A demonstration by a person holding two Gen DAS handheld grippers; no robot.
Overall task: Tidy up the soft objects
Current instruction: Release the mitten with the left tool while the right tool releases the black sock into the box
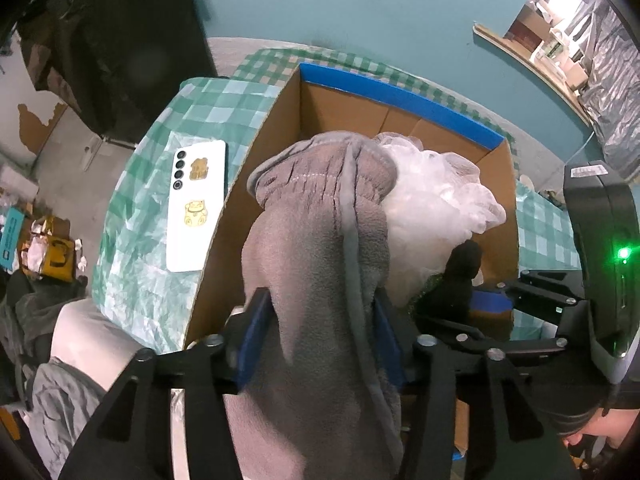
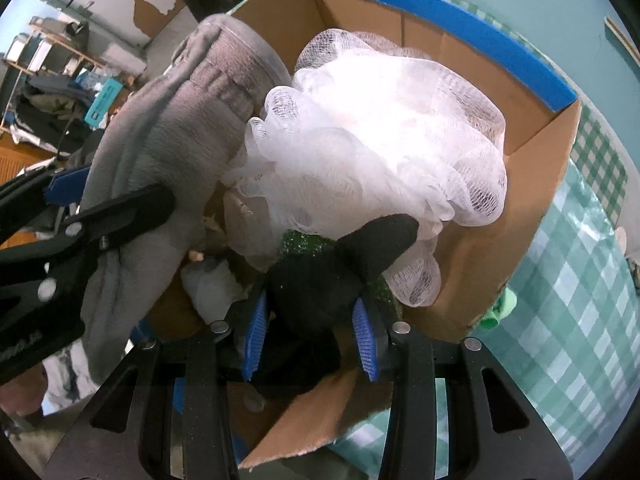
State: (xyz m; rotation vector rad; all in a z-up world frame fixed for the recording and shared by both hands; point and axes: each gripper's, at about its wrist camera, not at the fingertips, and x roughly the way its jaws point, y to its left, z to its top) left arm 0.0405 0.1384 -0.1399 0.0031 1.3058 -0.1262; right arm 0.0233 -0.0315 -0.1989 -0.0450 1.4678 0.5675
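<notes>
A grey fleece piece (image 1: 320, 240) with an elastic cuff hangs between the blue pads of my left gripper (image 1: 320, 316). The pads touch it on both sides, above the open cardboard box (image 1: 360, 108). Inside the box lies a white mesh bath pouf (image 2: 380, 120) on top of a green scrubby item (image 2: 304, 244). My right gripper (image 2: 312, 320) is shut on a black knit piece (image 2: 360, 252), low at the box's near side. In the right wrist view the left gripper (image 2: 100, 196) and the grey fleece piece (image 2: 160, 128) are at the left.
The box has a blue taped rim (image 2: 440, 12) and stands on a green checked tablecloth (image 2: 568, 280). A white phone (image 1: 196, 204) lies left of the box. A small green item (image 2: 500, 308) sits outside the box's right wall. Clutter covers the floor at the left.
</notes>
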